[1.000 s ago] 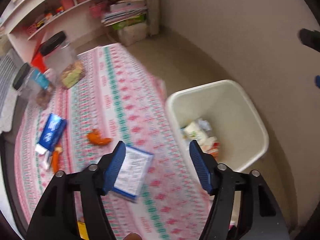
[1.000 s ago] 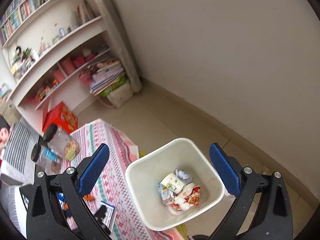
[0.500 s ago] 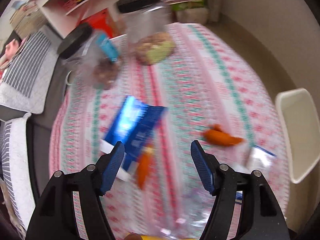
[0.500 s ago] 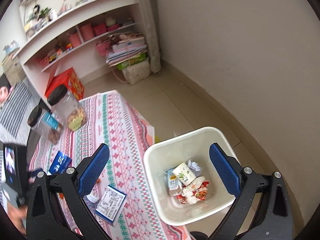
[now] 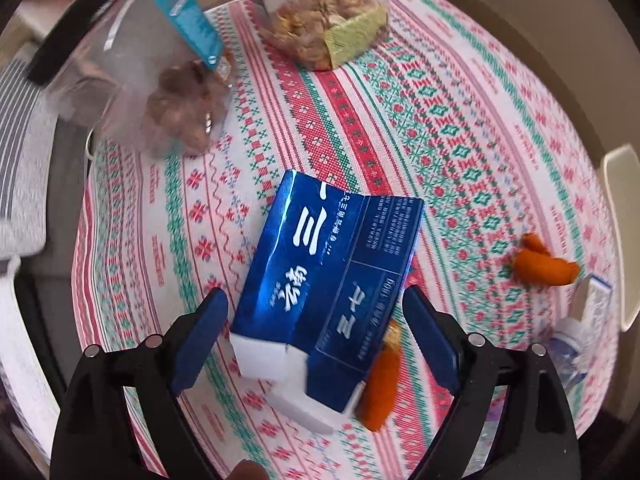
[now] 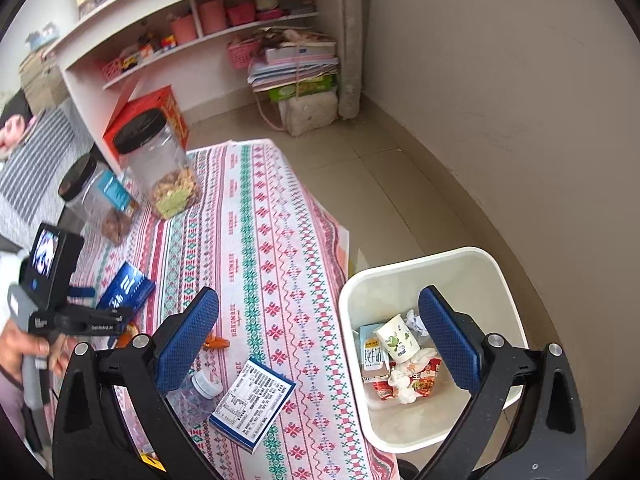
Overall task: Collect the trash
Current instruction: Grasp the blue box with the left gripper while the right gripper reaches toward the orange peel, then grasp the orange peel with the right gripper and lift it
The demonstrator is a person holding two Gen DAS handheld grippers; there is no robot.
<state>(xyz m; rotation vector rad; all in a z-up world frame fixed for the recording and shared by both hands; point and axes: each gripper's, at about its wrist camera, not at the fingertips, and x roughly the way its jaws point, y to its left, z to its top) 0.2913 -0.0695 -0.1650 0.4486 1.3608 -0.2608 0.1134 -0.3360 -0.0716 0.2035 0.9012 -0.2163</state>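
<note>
A flattened blue carton (image 5: 332, 280) with white lettering lies on the patterned tablecloth (image 5: 440, 112). My left gripper (image 5: 316, 344) is open, its blue pads on either side of the carton's near end, not closed on it. Orange peel pieces lie beside the carton (image 5: 380, 388) and further right (image 5: 544, 264). My right gripper (image 6: 320, 344) is open and empty, held above the table edge and the white trash bin (image 6: 500, 280), which holds a paper cup, a milk carton and wrappers. A blue-and-white leaflet box (image 6: 252, 400) and a crushed clear bottle (image 6: 192, 392) lie on the cloth.
Two clear jars with black lids (image 6: 160, 160) (image 6: 96, 200) holding snacks stand at the far end of the table. A red box (image 6: 148, 112) and shelves (image 6: 200, 40) stand behind. The left gripper (image 6: 72, 316) shows in the right wrist view. Tiled floor lies right of the table.
My left gripper has swung left from the bin side and come down over the blue carton. The right gripper has tilted down toward the table and bin.
</note>
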